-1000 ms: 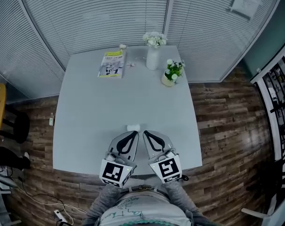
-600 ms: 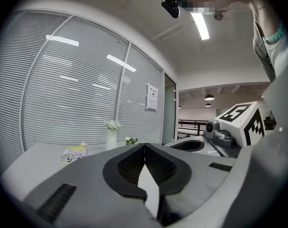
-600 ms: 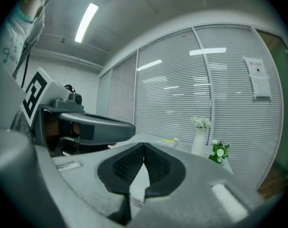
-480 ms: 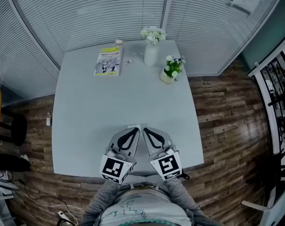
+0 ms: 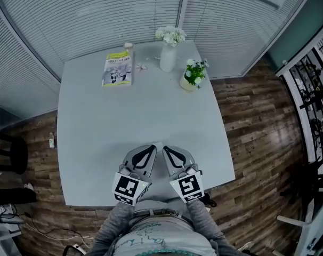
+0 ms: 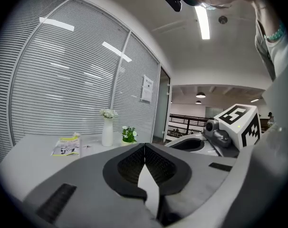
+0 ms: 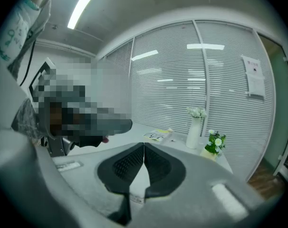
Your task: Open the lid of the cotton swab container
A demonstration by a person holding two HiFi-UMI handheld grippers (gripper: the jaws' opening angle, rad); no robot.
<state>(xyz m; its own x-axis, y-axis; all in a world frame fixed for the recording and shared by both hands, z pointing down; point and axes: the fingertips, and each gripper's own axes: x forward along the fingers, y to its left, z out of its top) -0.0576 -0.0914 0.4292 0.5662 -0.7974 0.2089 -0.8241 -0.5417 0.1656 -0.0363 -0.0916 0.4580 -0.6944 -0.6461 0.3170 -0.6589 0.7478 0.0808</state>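
Left tool (image 5: 152,149) and right tool (image 5: 166,149) are pinched shut, side by side at six o'clock on the desk (image 5: 97,137); a vase (image 5: 167,58) stands at twelve.

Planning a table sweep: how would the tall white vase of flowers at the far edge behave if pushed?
The tall white vase looks narrow and top-loaded with its white flowers, so probably tippy. It looks ceramic, so likely slippery and breakable. On the smooth grey table it may slide first.
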